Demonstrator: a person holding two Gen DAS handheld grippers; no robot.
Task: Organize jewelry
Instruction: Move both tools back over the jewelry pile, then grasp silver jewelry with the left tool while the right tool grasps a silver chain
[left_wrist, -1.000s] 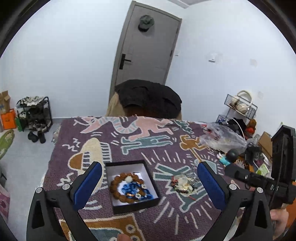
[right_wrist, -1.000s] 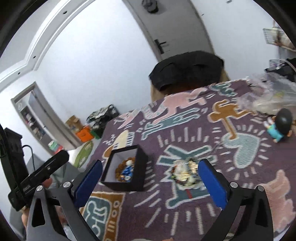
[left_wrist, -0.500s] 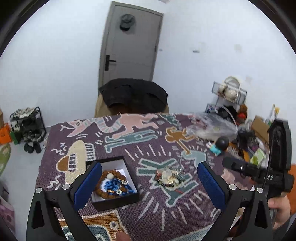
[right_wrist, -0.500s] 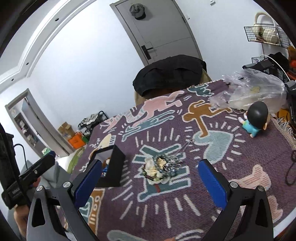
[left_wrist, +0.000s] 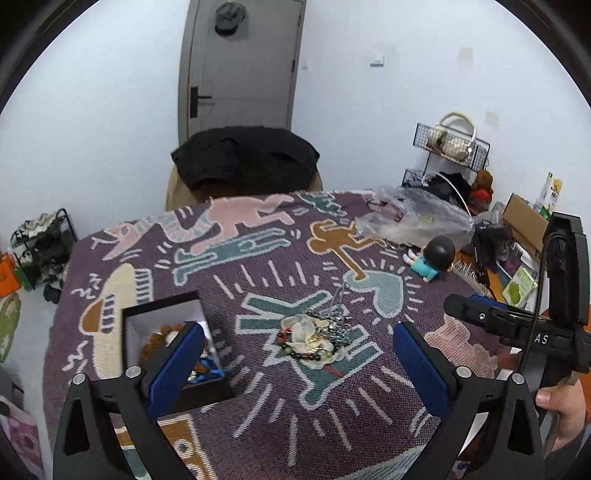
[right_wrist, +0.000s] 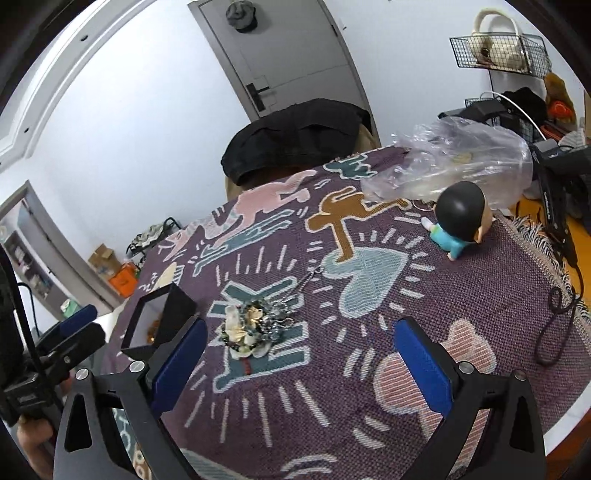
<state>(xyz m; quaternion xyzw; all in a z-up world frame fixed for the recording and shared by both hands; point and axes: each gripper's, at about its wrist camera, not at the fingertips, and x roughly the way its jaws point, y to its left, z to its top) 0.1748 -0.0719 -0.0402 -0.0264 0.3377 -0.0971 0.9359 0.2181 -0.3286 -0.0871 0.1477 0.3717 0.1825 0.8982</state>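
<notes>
Left wrist view: left gripper (left_wrist: 295, 363) spread wide, empty, hovering above counter (left_wrist: 258, 280). Jewelry pile (left_wrist: 314, 338) sits between blue pads, mid-counter, right of box (left_wrist: 166, 332). Box open, beads already inside; likely destination for pile. Right gripper (left_wrist: 517, 328) at right edge, hand-held.

Right wrist view: right gripper (right_wrist: 299, 363) also released, nothing held, aimed low toward counter. Pile (right_wrist: 255, 326) just beyond left pad, box (right_wrist: 155, 321) further left. Figurine (right_wrist: 461, 221) and bag (right_wrist: 461, 162) far right, apart from pile.
</notes>
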